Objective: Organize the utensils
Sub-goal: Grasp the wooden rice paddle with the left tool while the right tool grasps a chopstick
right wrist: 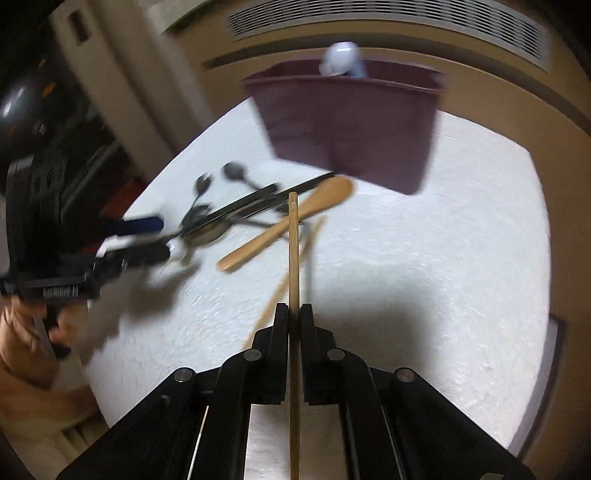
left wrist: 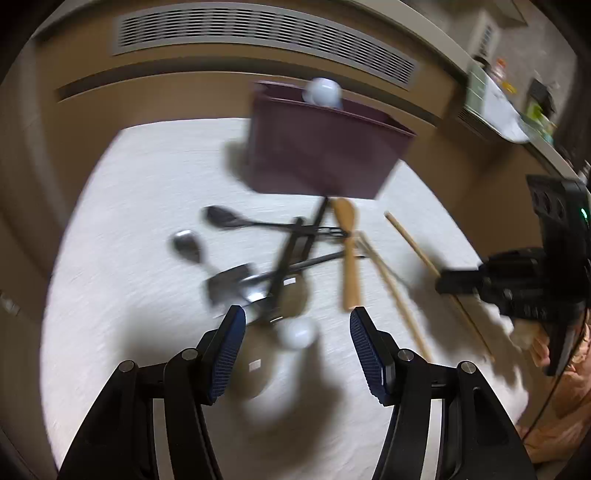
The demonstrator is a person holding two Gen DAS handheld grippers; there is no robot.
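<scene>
White textured tabletop (left wrist: 110, 221), beige wall, slatted vent (left wrist: 258, 33)

Each camera sits just behind its own gripper and looks forward and steeply down along the fingers at the white surface (left wrist: 110, 258). The left wrist view rides over the left gripper (left wrist: 297, 321), near the utensil pile (left wrist: 280, 251) just ahead of it. The right wrist view rides over the right gripper (right wrist: 294, 314). Both views share the pile, the maroon bin (left wrist: 321, 155) beyond it and the wall vent (left wrist: 258, 33) (each also catches the other gripper at its edge).
</scene>
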